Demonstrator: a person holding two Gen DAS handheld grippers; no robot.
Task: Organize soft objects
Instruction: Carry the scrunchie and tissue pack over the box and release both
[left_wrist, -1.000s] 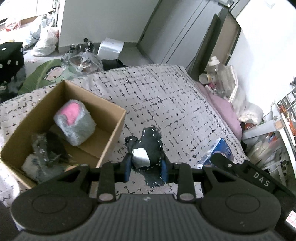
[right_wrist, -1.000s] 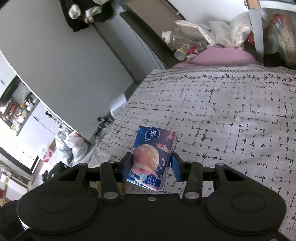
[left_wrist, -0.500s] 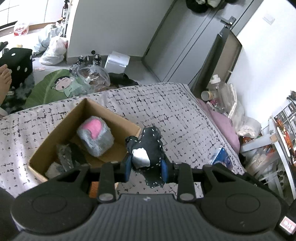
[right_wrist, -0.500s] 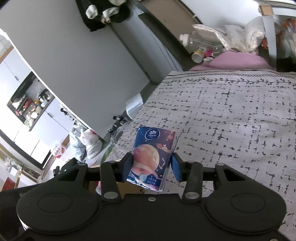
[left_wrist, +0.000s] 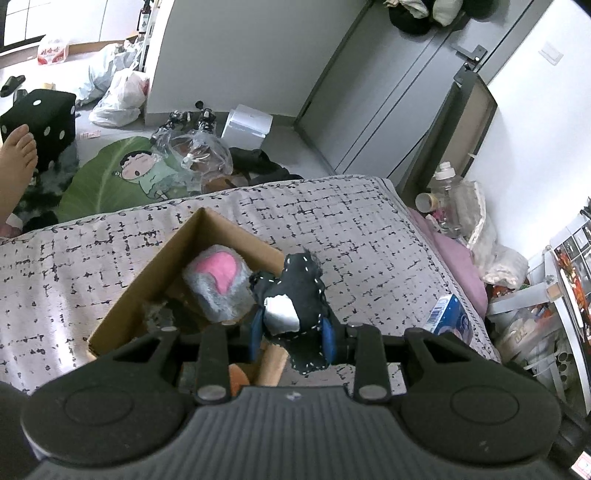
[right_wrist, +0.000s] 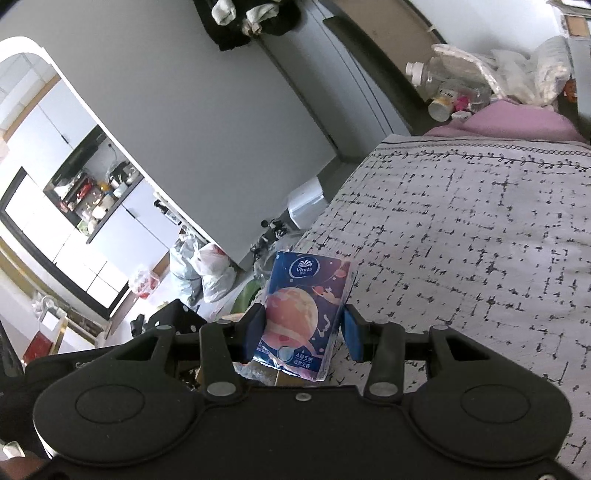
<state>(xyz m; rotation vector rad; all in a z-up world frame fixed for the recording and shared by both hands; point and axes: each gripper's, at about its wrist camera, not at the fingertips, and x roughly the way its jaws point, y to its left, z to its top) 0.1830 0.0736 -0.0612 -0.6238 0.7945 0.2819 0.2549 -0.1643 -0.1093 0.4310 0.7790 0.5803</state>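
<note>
My left gripper (left_wrist: 292, 332) is shut on a black felt toy with a white patch and white stitching (left_wrist: 295, 299). It holds the toy in the air above the near right rim of an open cardboard box (left_wrist: 147, 273) on the bed. In the box lie a grey plush with a pink patch (left_wrist: 218, 284) and a dark grey soft thing (left_wrist: 162, 317). My right gripper (right_wrist: 303, 332) is shut on a blue tissue pack with a planet print (right_wrist: 301, 314), held up above the bed's left edge. The pack also shows in the left wrist view (left_wrist: 448, 319).
The bed has a grey cover with black dashes (right_wrist: 480, 240). A pink pillow (left_wrist: 458, 266) and bottles (left_wrist: 447, 184) lie at its right side. On the floor beyond are a green cartoon cushion (left_wrist: 122, 173), plastic bags (left_wrist: 122, 96), a black dice stool (left_wrist: 40, 122) and a bare foot (left_wrist: 16, 162).
Both grippers have risen and moved left with their loads. The left gripper and the felt toy have come from beside the box to over its rim. The grips are unchanged.
</note>
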